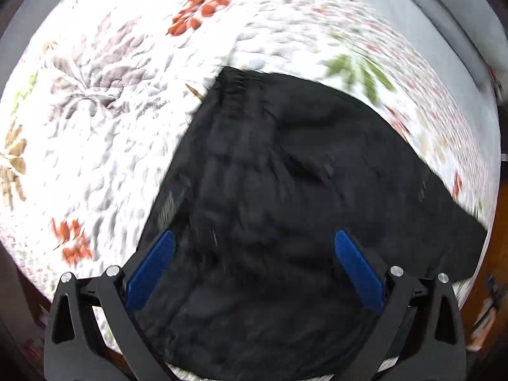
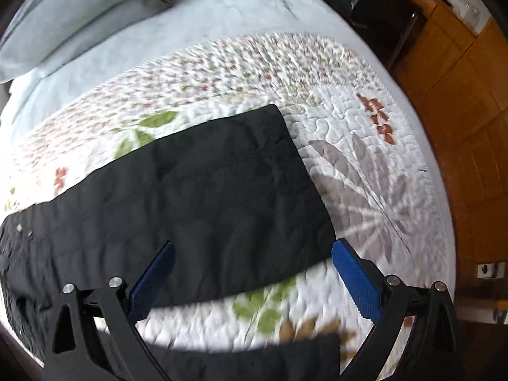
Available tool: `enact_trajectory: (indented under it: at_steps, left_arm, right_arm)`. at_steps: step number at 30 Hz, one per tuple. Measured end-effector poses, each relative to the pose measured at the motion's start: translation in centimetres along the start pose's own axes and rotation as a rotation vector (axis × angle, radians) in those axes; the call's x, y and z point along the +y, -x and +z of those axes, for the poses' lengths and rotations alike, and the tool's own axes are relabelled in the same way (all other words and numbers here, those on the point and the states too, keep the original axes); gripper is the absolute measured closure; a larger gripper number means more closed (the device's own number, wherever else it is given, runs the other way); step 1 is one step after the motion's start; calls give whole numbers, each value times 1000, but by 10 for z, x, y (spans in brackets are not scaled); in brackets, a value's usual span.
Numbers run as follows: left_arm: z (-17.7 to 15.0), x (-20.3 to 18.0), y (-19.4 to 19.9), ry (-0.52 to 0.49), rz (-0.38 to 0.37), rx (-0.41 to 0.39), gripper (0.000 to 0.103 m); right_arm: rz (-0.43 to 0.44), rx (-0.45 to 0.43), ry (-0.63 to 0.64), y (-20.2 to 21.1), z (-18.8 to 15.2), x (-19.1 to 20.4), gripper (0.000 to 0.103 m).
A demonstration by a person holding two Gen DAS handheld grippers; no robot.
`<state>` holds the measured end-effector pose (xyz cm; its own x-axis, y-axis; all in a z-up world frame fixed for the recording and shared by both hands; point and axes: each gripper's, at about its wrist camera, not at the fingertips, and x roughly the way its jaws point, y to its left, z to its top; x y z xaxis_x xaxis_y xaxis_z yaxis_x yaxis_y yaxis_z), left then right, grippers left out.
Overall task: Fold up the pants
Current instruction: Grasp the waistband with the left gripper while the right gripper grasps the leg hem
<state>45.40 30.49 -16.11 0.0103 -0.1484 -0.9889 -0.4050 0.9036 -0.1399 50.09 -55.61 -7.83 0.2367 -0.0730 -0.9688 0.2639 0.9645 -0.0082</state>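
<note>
A bed fills both views, covered by a white quilted bedspread (image 1: 104, 133) printed with red, grey and green leaves. In the right wrist view a pale blue pillow (image 2: 63, 22) lies at the far left, and wooden furniture (image 2: 460, 95) stands beyond the bed's right edge.

Taking the left side first: the left gripper (image 1: 254, 244) hovers over the waist end of the black pants (image 1: 285, 174). Its blue fingers (image 1: 152, 270) stand wide apart with nothing between them. The gathered waistband points away towards the top of the frame, and the cloth here lies rumpled and bunched, not smoothed. The frame is motion-blurred, so finer creases cannot be read.

Moving right: the right gripper (image 2: 254, 250) is also spread wide and holds nothing. It hangs above the leg end of the pants (image 2: 206, 190). One leg stretches flat across the bedspread to a square hem at upper right. A second strip of black cloth shows at the bottom edge, with a band of bedspread between the two, so the legs appear to lie apart rather than stacked.

By my judgement the folding has barely begun: the pants are laid out lengthwise, no fold is visible, and bringing one leg over the other, then folding along the length, is all left to do.
</note>
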Motion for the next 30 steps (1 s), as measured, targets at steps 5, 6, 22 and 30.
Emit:
enact_trajectory:
  at_steps: [5, 6, 22, 30]
  left_arm:
    - [47, 17, -32, 59, 12, 32, 3]
    - [51, 18, -37, 67, -10, 46, 3]
    - [67, -3, -68, 12, -181, 156, 4]
    - [63, -14, -64, -29, -93, 152, 28]
  right_arm:
    - [27, 29, -5, -41, 27, -5, 3]
    - [37, 34, 0, -49, 33, -5, 3]
    - [60, 113, -26, -103, 85, -28, 3]
    - [27, 101, 37, -113, 90, -5, 10]
